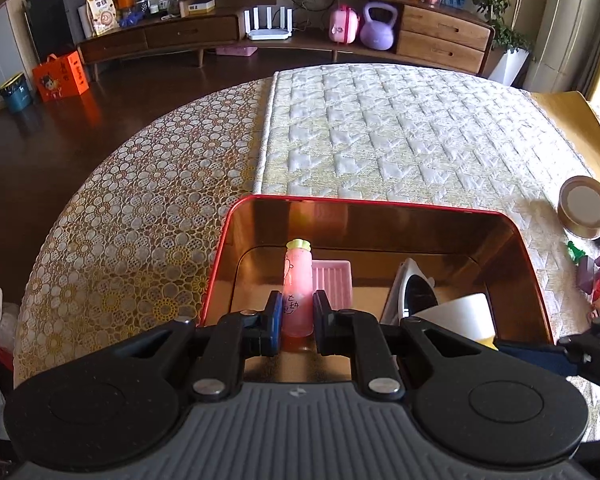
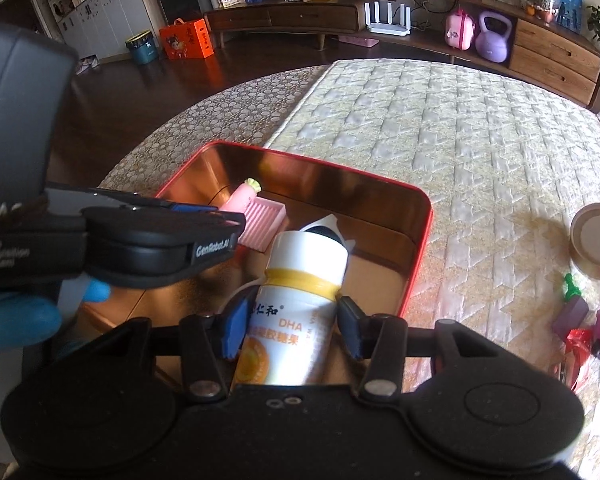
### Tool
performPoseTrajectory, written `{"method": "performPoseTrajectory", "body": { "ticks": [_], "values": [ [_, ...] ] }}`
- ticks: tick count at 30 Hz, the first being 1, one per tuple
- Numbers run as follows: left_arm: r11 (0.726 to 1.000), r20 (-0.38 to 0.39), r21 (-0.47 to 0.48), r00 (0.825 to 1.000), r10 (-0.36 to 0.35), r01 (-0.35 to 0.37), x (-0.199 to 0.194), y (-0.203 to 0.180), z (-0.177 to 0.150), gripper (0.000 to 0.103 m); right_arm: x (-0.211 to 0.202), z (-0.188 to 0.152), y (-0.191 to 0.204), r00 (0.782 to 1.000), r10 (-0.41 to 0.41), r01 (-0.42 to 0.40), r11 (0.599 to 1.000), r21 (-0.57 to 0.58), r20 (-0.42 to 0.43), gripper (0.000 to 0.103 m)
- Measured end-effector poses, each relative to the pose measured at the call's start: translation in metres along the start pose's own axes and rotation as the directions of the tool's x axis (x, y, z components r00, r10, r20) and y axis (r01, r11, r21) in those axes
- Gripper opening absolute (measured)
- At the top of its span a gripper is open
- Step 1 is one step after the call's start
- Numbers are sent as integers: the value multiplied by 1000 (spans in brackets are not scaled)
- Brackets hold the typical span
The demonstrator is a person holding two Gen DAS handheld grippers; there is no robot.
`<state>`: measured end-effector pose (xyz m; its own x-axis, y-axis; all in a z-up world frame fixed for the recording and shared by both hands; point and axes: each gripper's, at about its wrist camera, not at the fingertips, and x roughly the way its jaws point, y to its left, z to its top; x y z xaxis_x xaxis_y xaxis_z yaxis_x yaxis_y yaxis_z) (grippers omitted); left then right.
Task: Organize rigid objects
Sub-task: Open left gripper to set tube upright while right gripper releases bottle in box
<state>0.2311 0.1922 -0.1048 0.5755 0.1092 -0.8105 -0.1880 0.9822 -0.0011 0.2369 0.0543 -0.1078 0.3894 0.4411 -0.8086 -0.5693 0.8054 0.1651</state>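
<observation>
A red tin box (image 1: 380, 202) with a coppery inside sits on the quilted table cover. My left gripper (image 1: 298, 316) is shut on a pink carrot-shaped toy (image 1: 298, 280) with a yellow-green top, held low inside the tin beside a pink ribbed tray (image 1: 334, 280). A black-and-white toy (image 1: 416, 288) lies in the tin's right half. In the right wrist view my right gripper (image 2: 292, 328) is shut on a white bottle (image 2: 300, 280) with a yellow band, tilted over the tin's near side (image 2: 418, 264). The left gripper (image 2: 160, 236) reaches in from the left there.
A round gold-rimmed tin (image 2: 598, 240) and several small toys (image 2: 580, 320) lie on the cover to the right. A blue-gloved hand (image 2: 16, 316) holds the left gripper. The table's lace-covered edge (image 1: 120, 200) curves away on the left, above dark floor.
</observation>
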Motion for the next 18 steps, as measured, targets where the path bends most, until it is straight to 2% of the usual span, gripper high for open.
{"method": "performPoseTrajectory", "body": {
  "ticks": [5, 10, 18],
  "values": [
    [1000, -5, 1, 1000, 8, -8, 0, -2, 1, 15, -7, -5, -2, 1000, 28, -28, 1000, 8, 6, 52],
    [1000, -8, -24, 1000, 3, -3, -1, 0, 0, 16, -18, -12, 1, 999, 43, -43, 999, -8, 28, 66],
    [998, -5, -58, 1000, -9, 9, -10, 4, -6, 16, -35, -18, -5, 996, 78, -79, 997, 18, 47, 65]
  ]
}}
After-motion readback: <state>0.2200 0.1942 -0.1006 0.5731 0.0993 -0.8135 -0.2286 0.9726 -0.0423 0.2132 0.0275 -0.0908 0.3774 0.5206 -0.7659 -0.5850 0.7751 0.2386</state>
